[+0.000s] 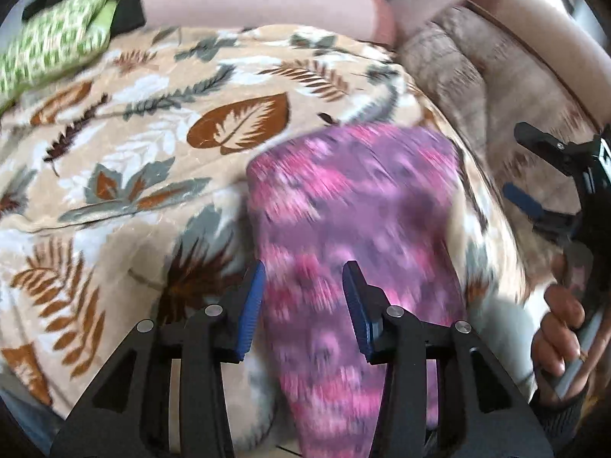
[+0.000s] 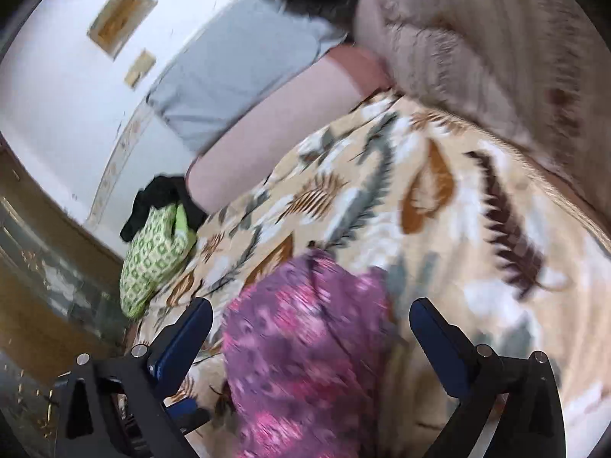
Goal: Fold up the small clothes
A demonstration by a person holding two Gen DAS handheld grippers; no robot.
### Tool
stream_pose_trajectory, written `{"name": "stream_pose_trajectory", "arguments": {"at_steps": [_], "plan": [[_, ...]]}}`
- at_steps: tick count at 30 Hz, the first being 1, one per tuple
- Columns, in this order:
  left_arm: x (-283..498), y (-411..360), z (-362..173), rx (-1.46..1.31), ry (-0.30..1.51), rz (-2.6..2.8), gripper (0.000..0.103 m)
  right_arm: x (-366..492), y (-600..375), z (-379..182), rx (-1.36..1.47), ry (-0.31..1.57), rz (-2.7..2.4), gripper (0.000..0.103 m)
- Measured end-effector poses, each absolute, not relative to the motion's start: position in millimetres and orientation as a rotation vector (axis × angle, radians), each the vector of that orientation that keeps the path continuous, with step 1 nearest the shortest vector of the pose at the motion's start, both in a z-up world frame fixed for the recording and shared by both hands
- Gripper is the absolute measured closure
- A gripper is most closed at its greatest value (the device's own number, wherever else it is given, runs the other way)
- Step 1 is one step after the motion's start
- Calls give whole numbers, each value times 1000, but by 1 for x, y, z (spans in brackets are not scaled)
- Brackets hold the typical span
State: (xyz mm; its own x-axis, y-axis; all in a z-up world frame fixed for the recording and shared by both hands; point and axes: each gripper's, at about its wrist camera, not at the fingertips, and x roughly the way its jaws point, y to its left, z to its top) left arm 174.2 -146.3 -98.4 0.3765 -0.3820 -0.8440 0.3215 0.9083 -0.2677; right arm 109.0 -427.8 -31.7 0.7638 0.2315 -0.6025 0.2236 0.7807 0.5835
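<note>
The left gripper has its jaws parted to a moderate width, its blue pads clear of the cloth and nothing clamped between them. The pink-and-purple patterned garment lies directly ahead of and beneath this gripper, running from between the fingers outward across the leaf-print blanket. Whether the garment is folded cannot be determined because of motion blur. The right gripper has its jaws spread wide and holds nothing; the same garment lies in the gap between its two fingers without contact on either pad. In the left wrist view the right gripper appears at the right edge, held by a hand, to the right of the garment. Ahead and to the left of both grippers, at the far edge of the blanket, lies a green-and-white patterned cloth, with a black cloth just behind and touching it. A pink bolster lies beyond the blanket, straight ahead of the left gripper. A brown plush cover lies ahead and to the right. No containers are visible in either view
</note>
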Motion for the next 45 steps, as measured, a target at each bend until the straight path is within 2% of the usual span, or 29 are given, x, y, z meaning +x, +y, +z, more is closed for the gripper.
{"name": "stream_pose_trajectory", "arguments": {"at_steps": [2, 4, 5, 6, 8, 9, 11, 12, 14, 17, 19, 21, 22, 25, 29, 30, 31, 33, 34, 37, 40, 41, 42, 45], "plan": [[195, -150, -107, -90, 1128, -441, 61, 143, -420, -36, 666, 749, 29, 3], [214, -152, -117, -116, 1142, -429, 61, 170, -405, -50, 563, 815, -15, 29], [218, -152, -119, -129, 1142, -429, 61, 177, -398, -61, 488, 869, -71, 65], [220, -153, -122, -136, 1145, -437, 61, 177, -396, -71, 459, 901, -105, 82], [221, -161, -127, -90, 1131, -445, 61, 170, -403, -93, 452, 965, -144, 85], [222, -166, -129, -65, 1118, -449, 58, 170, -409, -97, 457, 972, -150, 85], [228, -173, -139, -37, 1121, -425, 41, 180, -420, -106, 481, 998, -149, 85], [235, -176, -148, -35, 1151, -418, 29, 189, -421, -113, 471, 1036, -155, 85], [246, -170, -160, -114, 1236, -457, 29, 195, -420, -124, 448, 1085, -187, 85], [245, -139, -152, -254, 1240, -492, 29, 180, -429, -107, 511, 998, -154, 83], [238, -112, -141, -307, 1192, -476, 29, 159, -440, -94, 593, 908, -149, 63], [237, -96, -138, -352, 1182, -451, 29, 139, -449, -88, 688, 823, -136, 13], [241, -90, -141, -380, 1202, -434, 29, 133, -452, -88, 719, 810, -119, 8], [248, -89, -153, -453, 1249, -425, 29, 142, -454, -106, 785, 885, -41, 7], [258, -112, -169, -515, 1314, -517, 29, 166, -457, -139, 852, 1026, -50, 12], [261, -116, -176, -539, 1345, -556, 33, 168, -459, -142, 873, 1033, -41, 13], [263, -118, -185, -586, 1381, -575, 44, 169, -461, -143, 881, 1028, -31, 15], [264, -111, -190, -672, 1406, -561, 49, 169, -461, -142, 882, 1018, -12, 46], [263, -108, -189, -688, 1404, -565, 50, 167, -461, -140, 877, 1009, -22, 47], [256, -110, -180, -637, 1372, -562, 50, 168, -457, -135, 845, 1000, -18, 46], [254, -106, -180, -646, 1370, -574, 50, 162, -460, -120, 842, 890, -7, 44], [254, -105, -180, -650, 1371, -583, 50, 160, -462, -116, 839, 880, 5, 36], [255, -103, -182, -656, 1371, -592, 50, 162, -459, -117, 832, 893, 10, 23], [256, -100, -191, -706, 1383, -598, 50, 169, -454, -138, 870, 1005, 27, 20]]}}
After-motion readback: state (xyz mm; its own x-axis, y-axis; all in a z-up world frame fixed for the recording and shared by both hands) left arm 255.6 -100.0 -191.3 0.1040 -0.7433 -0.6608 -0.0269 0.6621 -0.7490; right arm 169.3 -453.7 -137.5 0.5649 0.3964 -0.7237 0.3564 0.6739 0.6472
